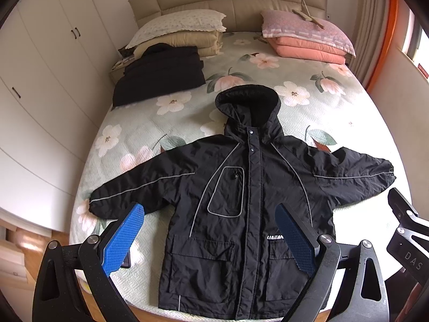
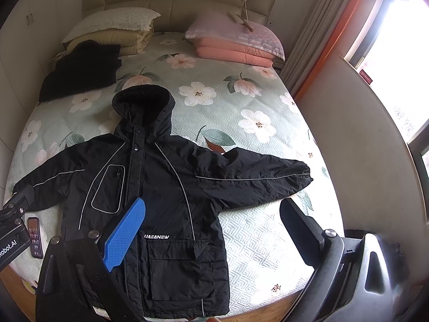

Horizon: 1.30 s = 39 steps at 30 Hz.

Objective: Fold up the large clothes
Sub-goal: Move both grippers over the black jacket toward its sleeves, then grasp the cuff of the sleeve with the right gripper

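A black hooded jacket (image 1: 241,187) with grey piping lies flat, front up, on the floral bedspread (image 1: 308,112), sleeves spread to both sides and hood toward the headboard. It also shows in the right wrist view (image 2: 161,187). My left gripper (image 1: 211,230) is open and empty, hovering above the jacket's lower front. My right gripper (image 2: 214,228) is open and empty above the jacket's lower right side. The right gripper's body shows at the left view's right edge (image 1: 405,230).
A folded black garment (image 1: 161,75) lies at the bed's far left near stacked pillows (image 1: 179,32); pink bedding (image 1: 308,40) sits far right. A phone (image 2: 35,237) lies by the left sleeve. Wardrobes (image 1: 40,80) stand left, curtain and window (image 2: 388,53) right.
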Tool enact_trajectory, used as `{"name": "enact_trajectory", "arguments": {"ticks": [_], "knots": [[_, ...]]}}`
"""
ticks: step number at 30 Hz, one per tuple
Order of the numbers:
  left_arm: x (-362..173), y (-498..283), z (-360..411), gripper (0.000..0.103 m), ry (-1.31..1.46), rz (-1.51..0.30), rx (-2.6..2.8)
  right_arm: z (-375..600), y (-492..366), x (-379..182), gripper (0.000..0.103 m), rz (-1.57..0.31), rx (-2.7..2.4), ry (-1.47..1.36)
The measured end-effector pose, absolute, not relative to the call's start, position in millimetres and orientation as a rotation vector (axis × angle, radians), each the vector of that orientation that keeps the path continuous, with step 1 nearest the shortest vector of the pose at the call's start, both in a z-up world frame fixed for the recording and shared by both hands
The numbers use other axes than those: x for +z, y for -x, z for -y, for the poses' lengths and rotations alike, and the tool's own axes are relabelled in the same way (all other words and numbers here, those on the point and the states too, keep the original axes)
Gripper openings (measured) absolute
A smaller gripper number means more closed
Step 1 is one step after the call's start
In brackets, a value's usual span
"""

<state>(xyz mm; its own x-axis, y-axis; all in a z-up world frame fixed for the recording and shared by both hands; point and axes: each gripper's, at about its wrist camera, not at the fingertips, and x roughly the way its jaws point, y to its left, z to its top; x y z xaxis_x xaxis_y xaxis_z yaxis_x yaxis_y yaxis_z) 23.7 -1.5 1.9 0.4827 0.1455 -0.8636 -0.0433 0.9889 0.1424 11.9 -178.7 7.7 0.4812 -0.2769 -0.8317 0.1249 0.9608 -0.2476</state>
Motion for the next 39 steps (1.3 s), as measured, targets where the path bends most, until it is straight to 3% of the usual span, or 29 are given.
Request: {"name": "enact_trajectory", "arguments": {"ticks": [12,23,30,39], "knots": [[-3.1,-20.0,-3.6,0.099,-0.116,-1.064,0.114,168.9,-8.8,5.1,0.101,-1.062,-0.247,0.165],[-29.6,-32.0,4.6,0.099,-0.118,-1.100,0.098,191.2,-8.1,-10.1,0.101,-0.969,-0.302,0.147],[-50.0,-39.0,49.3,0.099,-0.124,-1.078,0.099,272.8,-12.0,-27.1,0.101,-0.964,-0.312,0.094],[-84.4,-66.1,132.8,0.099,0.005,-1.070,0.046,448.6,-52.9,-79.2,0.101,-0.929,-0.366,0.059]]}}
